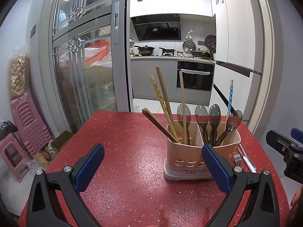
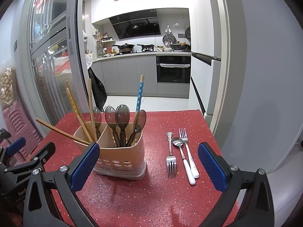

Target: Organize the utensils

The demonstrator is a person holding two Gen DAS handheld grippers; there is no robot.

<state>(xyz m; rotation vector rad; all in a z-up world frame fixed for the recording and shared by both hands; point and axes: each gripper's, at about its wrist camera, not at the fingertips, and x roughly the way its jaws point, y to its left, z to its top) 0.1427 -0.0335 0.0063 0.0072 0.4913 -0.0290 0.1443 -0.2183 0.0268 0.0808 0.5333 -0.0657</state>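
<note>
A peach two-compartment utensil holder [image 1: 200,151] [image 2: 121,157] stands on the red speckled table [image 1: 123,151] [image 2: 151,198]. It holds several wooden chopsticks [image 1: 163,98] [image 2: 79,113], a blue patterned chopstick [image 2: 139,94] and several dark plastic spoons [image 1: 214,117] [image 2: 122,119]. A silver fork [image 2: 171,157], a white-handled spoon [image 2: 183,158] and a white-handled fork [image 2: 187,151] lie on the table right of the holder. My left gripper [image 1: 153,168] is open and empty, in front of the holder. My right gripper [image 2: 148,167] is open and empty, between the holder and the loose cutlery.
A sliding glass door [image 1: 85,56] stands at the left behind the table. Pink stacked stools [image 1: 28,124] and a cardboard box [image 1: 61,140] are on the floor at the left. The kitchen with an oven [image 2: 173,69] lies beyond the table's far edge.
</note>
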